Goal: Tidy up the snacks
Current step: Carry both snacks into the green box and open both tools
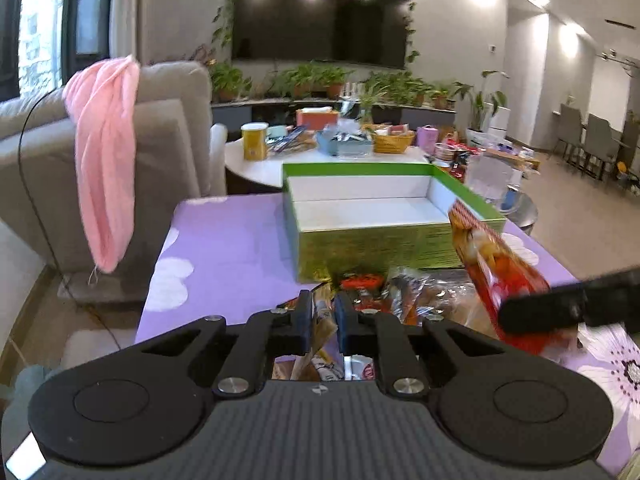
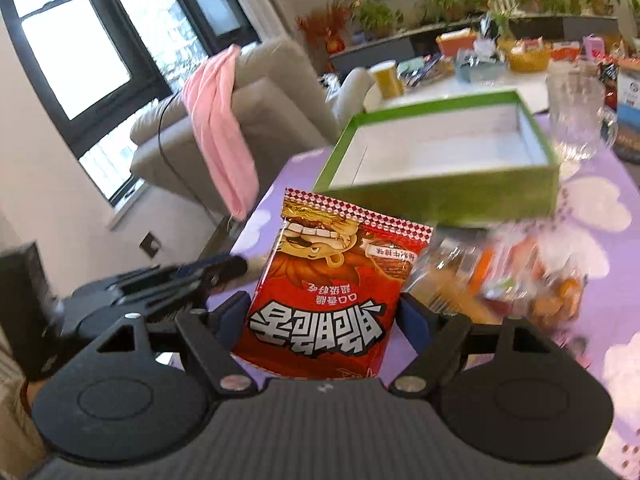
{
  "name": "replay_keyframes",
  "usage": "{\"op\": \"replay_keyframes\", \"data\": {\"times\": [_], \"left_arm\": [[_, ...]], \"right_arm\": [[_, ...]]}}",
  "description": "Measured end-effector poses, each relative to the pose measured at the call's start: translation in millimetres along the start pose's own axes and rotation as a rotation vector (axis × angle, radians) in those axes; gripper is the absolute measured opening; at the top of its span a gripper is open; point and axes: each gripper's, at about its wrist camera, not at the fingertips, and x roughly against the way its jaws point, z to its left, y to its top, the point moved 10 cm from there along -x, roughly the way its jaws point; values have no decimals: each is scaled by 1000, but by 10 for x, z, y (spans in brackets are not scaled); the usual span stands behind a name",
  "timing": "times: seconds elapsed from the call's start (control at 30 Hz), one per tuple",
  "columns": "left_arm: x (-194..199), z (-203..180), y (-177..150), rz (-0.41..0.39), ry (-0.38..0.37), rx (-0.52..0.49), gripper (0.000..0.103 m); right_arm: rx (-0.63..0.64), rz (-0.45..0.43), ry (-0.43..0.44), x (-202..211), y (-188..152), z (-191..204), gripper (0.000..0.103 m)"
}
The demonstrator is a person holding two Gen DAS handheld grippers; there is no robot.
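**Ana:** Purple cloth (image 1: 232, 248), printed with white clouds, is covering the table in the left wrist view. What is the left claw (image 1: 323, 318) doing?

**Ben:** Its fingers are sitting nearly together, pinching a thin tan wrapper (image 1: 323, 328) over the pile of snacks (image 1: 404, 292) at the near edge. Behind the pile a green box (image 1: 384, 236) is standing open, white inside and bare. At the right edge the red packet (image 1: 492, 264) is hanging tilted from the right claw (image 1: 560, 312), near the box's front right corner.

**Ana:** And the right wrist view?

**Ben:** The right claw (image 2: 322, 316) is gripping that red packet (image 2: 336, 284) by its lower end, fingers pressing both side edges. It is hovering above the near part of the table, short of the box (image 2: 440, 196), with the left claw (image 2: 216, 270) showing at the left.

**Ana:** How is it likely to handle?

**Ben:** Light, I'm guessing. Glossy film, flat and rectangular, zigzag seam on top; probably slippery and crinkly, with brittle contents. Gripping at a sealed edge looks safest, squeezing gently.

**Ana:** Anything beside the box?

**Ben:** A ribbed glass mug (image 2: 576, 116) is standing just off its far right corner.
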Motion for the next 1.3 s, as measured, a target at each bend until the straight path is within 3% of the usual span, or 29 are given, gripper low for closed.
{"op": "replay_keyframes", "data": {"times": [0.27,0.33,0.43,0.53,0.57,0.7,0.77,0.8,1.03,1.3], "left_arm": [[-192,-71,-299,127,-15,-7,15],[-286,-72,-371,165,3,-24,26],[-437,-48,-432,203,3,-25,30],[-577,-43,-447,234,-20,-23,47],[-616,-45,-444,239,-16,-30,48],[-743,-34,-421,239,6,-47,47],[-775,-13,-409,235,-1,-28,29],[-777,-7,-405,234,-13,-15,25],[-400,-100,-95,103,-51,-1,21],[-108,-200,472,-63,-66,12,22]], "right_arm": [[-41,0,-34,18,-34,-215,47],[-46,5,-35,26,-45,-231,47],[-51,10,-27,24,-58,-234,47],[-49,14,-22,25,-64,-227,47],[-51,14,-23,27,-65,-237,47],[-65,10,-34,40,-49,-292,47],[-68,10,-39,29,-38,-309,47],[-67,11,-41,23,-35,-314,47],[-60,0,-54,-27,72,-370,47],[-40,-69,-83,-73,456,-512,47]]}}
